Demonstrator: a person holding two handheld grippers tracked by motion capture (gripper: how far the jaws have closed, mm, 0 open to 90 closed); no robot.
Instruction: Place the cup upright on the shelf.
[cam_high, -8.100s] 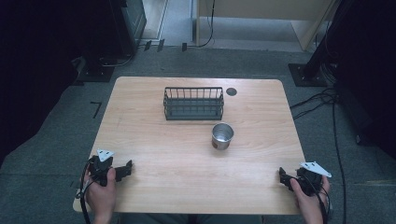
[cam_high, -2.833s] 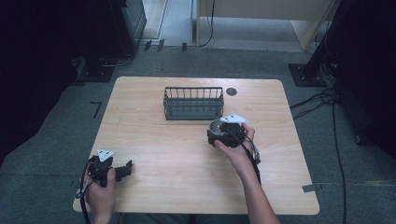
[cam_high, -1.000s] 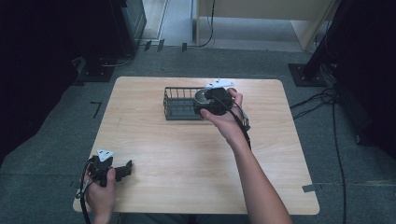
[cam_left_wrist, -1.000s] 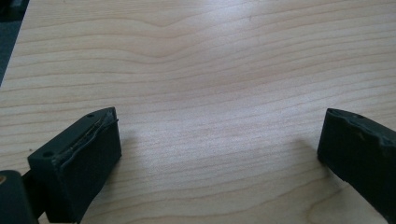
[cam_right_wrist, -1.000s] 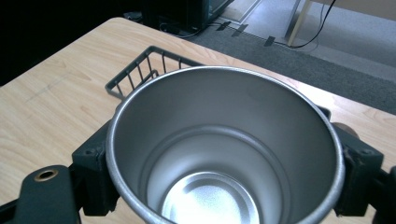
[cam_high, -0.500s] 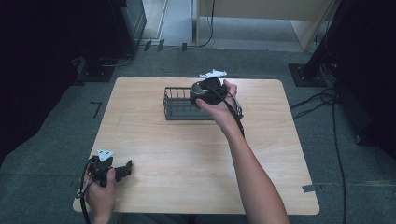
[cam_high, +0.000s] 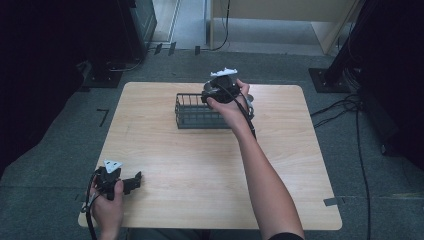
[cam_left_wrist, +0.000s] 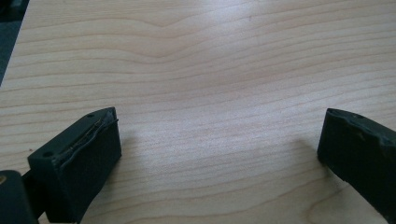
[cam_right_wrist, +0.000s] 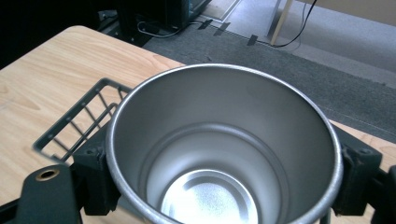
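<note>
An empty steel cup (cam_right_wrist: 219, 144) is clamped between the jaws of my right gripper (cam_right_wrist: 224, 177), which is shut on its sides. In the high view the right gripper (cam_high: 220, 92) holds the cup over the right end of the black wire basket (cam_high: 192, 112), at the far middle of the table. The cup's mouth faces the right gripper view's camera and its inside is bare. My left gripper (cam_high: 131, 181) rests near the table's front left corner, open, with only bare wood between its fingers (cam_left_wrist: 79, 158).
The wooden table (cam_high: 210, 170) has a small dark round mark at its far right, partly behind the hand. Dark equipment and cables stand on the grey floor beyond the table's far edge and at the right.
My right gripper went from the front right corner to the cup, shut on it, and carried it up and back to the basket's right end. The left gripper stayed put.
</note>
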